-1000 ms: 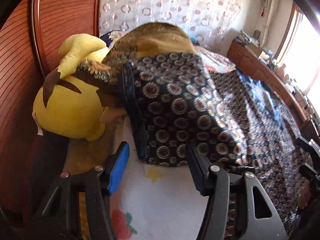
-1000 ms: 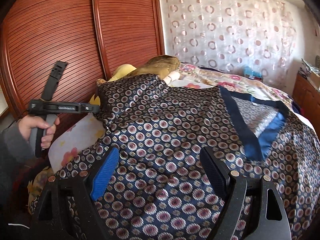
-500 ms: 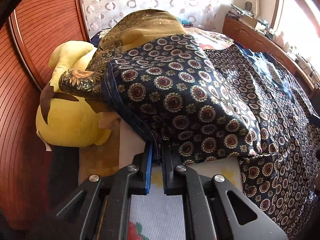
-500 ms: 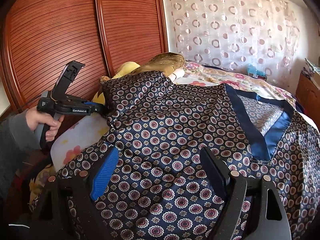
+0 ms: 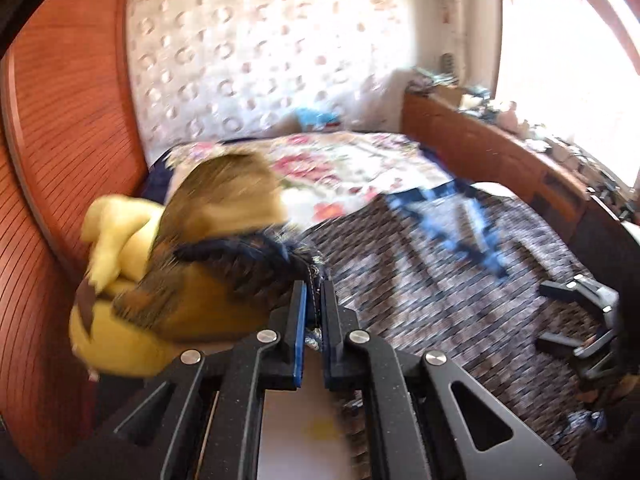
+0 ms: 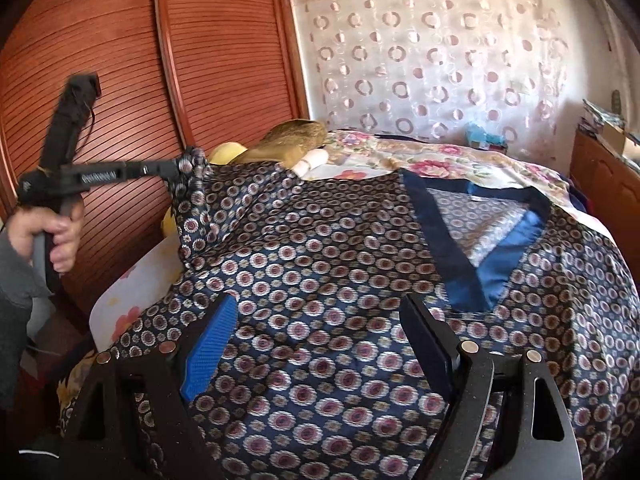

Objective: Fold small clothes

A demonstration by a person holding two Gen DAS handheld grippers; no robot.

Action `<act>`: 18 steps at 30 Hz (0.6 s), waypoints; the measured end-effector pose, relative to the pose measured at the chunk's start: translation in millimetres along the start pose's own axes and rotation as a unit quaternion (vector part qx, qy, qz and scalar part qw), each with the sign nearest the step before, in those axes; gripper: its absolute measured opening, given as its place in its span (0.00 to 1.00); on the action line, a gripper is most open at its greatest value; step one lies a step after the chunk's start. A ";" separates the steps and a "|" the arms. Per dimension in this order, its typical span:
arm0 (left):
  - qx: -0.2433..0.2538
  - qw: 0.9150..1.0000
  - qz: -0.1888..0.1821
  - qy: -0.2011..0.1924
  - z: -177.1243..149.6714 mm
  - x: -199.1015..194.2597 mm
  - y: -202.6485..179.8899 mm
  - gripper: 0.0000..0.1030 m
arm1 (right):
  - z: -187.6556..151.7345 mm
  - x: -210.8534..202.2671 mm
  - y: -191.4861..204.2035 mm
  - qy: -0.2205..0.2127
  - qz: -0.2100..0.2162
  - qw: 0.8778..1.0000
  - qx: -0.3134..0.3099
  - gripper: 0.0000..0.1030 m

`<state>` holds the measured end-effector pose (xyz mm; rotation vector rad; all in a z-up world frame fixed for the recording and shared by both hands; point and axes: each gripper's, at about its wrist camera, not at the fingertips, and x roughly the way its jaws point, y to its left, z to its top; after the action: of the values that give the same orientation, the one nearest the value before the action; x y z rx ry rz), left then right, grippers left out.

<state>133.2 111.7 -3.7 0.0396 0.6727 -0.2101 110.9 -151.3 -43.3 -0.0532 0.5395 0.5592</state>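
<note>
my left tongs (image 5: 314, 300) pinched tight on the hem of the patterned garment (image 6: 360, 300), cloth edge caught between the blue pads; jaws have just been closing, fabric between them. from the right wrist view i see the left tongs (image 6: 188, 166) up off the bed (image 6: 440, 160), a corner of the garment hanging from them in a draped fold. hand (image 6: 52, 236) in a grey sleeve grips the handle.

rest of the garment lies spread over the bed, dark blue neckline band (image 6: 444, 240) toward the right side. left wrist view is heavily blurred.

my right tongs (image 6: 316, 344) stand wide, hovering just over the cloth in the foreground; can't tell whether the tips touch it.

yellow plush toy (image 5: 116, 276) sits beside the wooden wardrobe doors (image 6: 120, 60), behind the lifted corner.
</note>
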 end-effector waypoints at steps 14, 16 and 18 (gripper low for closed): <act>0.018 0.998 -0.054 0.017 -12.9 2.0 -60.6 0.24 | -6.4 -8.1 -17.7 -0.002 -0.019 1.000 0.022 0.82; 0.006 0.998 -0.055 0.013 -20.0 -6.7 -53.5 0.30 | -5.3 -7.0 -18.1 0.000 -0.017 1.000 0.022 0.82; 0.001 0.999 -0.047 0.005 -27.2 -16.7 -48.7 0.38 | -1.1 -7.8 -17.7 0.002 -0.014 1.000 0.019 0.82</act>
<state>93.7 69.9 -13.0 0.0103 0.6853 -0.3007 114.0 -170.4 -42.0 -0.0256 0.5521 0.5207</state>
